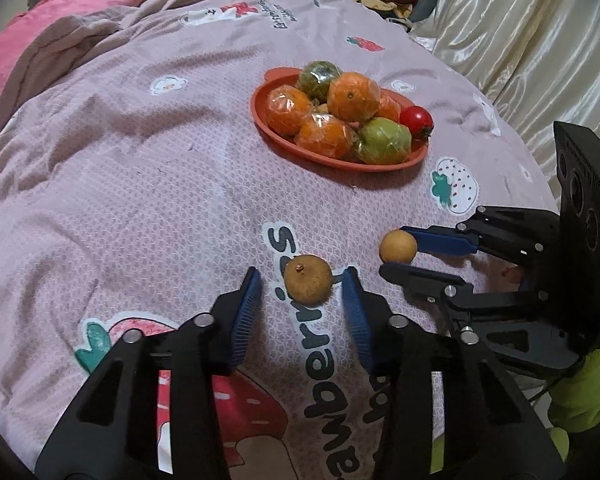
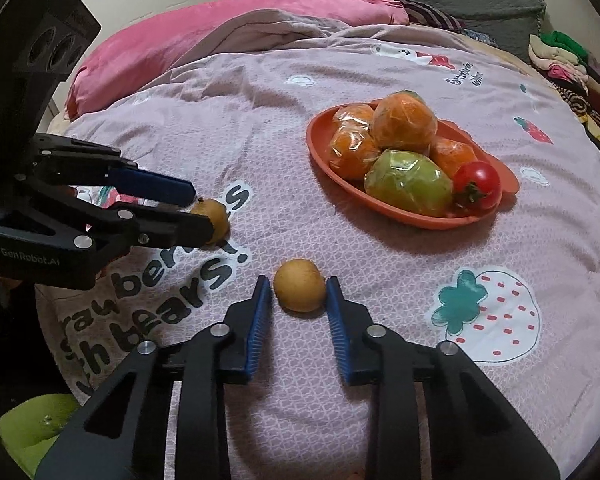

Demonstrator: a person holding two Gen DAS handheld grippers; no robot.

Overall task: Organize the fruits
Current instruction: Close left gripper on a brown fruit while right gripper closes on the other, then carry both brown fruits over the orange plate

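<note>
Right gripper (image 2: 298, 284) first: we see its blue pads tight on either side of the small round yellow fruit (image 2: 299, 285), gripping it where it sits on the bedspread (image 1: 140, 200), toward the bed's near edge. Over to the left gripper (image 1: 302, 280): its jaws straddle the brown fruit (image 1: 308, 284), stem end up, but from its own camera we catch slivers of cloth between the pads and the skin, so it stands open around the fruit, not clamped. Both fruits lie near each other on the printed lettering, each between its own pair of fingers, and both grippers tilt down at them.

Farther in, toward the middle of the bed, we have the orange plate (image 1: 260, 120) piled with plastic-wrapped oranges (image 1: 352, 96), a wrapped green fruit (image 1: 384, 140) and a red tomato (image 1: 417, 120) at one end. Out at the bed's far edge we spot a pink blanket (image 2: 180, 40) bunched up, with folded clothes (image 2: 556, 52) stacked at the far corner.
</note>
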